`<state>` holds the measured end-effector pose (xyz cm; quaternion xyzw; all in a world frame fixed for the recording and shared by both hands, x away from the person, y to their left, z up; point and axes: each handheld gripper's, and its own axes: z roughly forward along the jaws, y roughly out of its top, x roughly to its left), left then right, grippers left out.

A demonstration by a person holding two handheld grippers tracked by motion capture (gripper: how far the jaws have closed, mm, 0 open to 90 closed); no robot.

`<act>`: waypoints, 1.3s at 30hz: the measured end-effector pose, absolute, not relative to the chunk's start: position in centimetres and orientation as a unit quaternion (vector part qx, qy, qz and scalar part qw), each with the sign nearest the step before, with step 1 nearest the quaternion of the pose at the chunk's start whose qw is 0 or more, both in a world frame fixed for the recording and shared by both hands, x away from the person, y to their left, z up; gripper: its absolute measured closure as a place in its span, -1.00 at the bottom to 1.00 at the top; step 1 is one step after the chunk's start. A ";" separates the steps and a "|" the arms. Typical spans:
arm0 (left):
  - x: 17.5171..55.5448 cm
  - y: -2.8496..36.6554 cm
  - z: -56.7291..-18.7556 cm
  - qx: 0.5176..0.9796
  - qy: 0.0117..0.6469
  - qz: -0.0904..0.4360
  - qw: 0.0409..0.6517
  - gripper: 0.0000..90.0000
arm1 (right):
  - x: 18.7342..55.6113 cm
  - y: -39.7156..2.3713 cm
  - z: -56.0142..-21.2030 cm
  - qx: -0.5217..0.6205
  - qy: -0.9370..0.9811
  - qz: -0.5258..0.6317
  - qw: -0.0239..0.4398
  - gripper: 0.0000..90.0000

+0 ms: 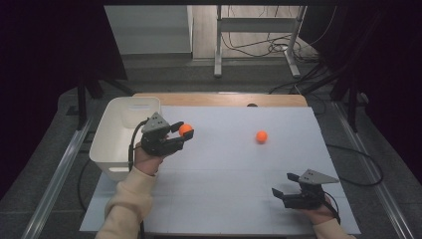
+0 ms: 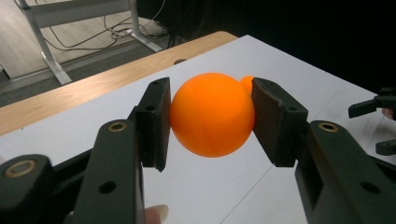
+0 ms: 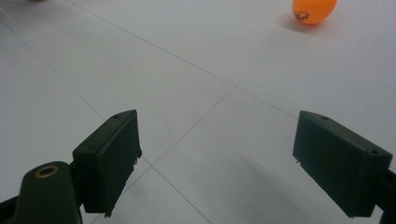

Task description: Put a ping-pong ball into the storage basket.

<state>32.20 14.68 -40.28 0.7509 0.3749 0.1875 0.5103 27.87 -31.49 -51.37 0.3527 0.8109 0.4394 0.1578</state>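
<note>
A smooth, matte orange ball [image 2: 212,114] is clamped between the two flat black pads of the left gripper [image 2: 210,119], and it is held above the white sheet [image 1: 239,199] just beside the white bin [image 1: 107,144]. In the high view the same ball [image 1: 185,129] is seen at the tip of the left gripper [image 1: 185,133], to the right of the bin's rim. The bin is a rounded rectangular tub of plain plastic; its inside is mostly washed out by glare, so its contents cannot be made out. A second orange ball [image 1: 262,136] is lying on the sheet, well apart from both tools; in the right gripper view it [image 3: 314,10] is cut off by the top edge, and small dark print on it is too blurred to be read. The right gripper [image 3: 217,161] is held with its blocky jaws wide apart over bare sheet, nothing between them. The sheet is crossed by thin straight lines, perhaps seams. A strip of light wooden table [image 1: 224,99] is left uncovered at the far edge.
</note>
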 end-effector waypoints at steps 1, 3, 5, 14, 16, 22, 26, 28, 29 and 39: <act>32.2 14.7 -40.3 0.750 0.376 0.188 0.511 0.12 | 27.9 -31.5 -51.4 0.352 0.811 0.439 0.158 -0.65; 32.2 14.9 -40.2 0.748 0.379 0.190 0.511 0.12 | 27.9 -31.5 -51.4 0.353 0.811 0.439 0.158 -0.65; 32.2 15.1 -40.2 0.747 0.380 0.193 0.510 0.12 | 27.9 -31.5 -51.4 0.352 0.811 0.439 0.158 -0.65; 32.2 16.1 -39.9 0.739 0.390 0.205 0.511 0.12 | 27.9 -31.5 -51.4 0.353 0.811 0.439 0.158 -0.65; 32.2 16.2 -39.9 0.737 0.392 0.206 0.511 0.12 | 27.9 -31.5 -51.4 0.352 0.811 0.439 0.158 -0.65; 32.2 16.7 -39.8 0.733 0.398 0.212 0.510 0.12 | 27.9 -31.5 -51.4 0.352 0.811 0.439 0.158 -0.65; 32.2 17.1 -39.8 0.729 0.403 0.215 0.510 0.12 | 27.9 -31.5 -51.4 0.353 0.811 0.439 0.158 -0.65; 32.2 17.2 -39.8 0.729 0.404 0.216 0.509 0.12 | 27.9 -31.5 -51.4 0.353 0.811 0.439 0.158 -0.65; 32.2 17.3 -39.8 0.728 0.405 0.217 0.509 0.12 | 27.9 -31.5 -51.4 0.353 0.811 0.439 0.159 -0.65; 32.3 18.2 -39.8 0.720 0.417 0.225 0.508 0.12 | 27.8 -31.5 -51.4 0.353 0.811 0.439 0.159 -0.65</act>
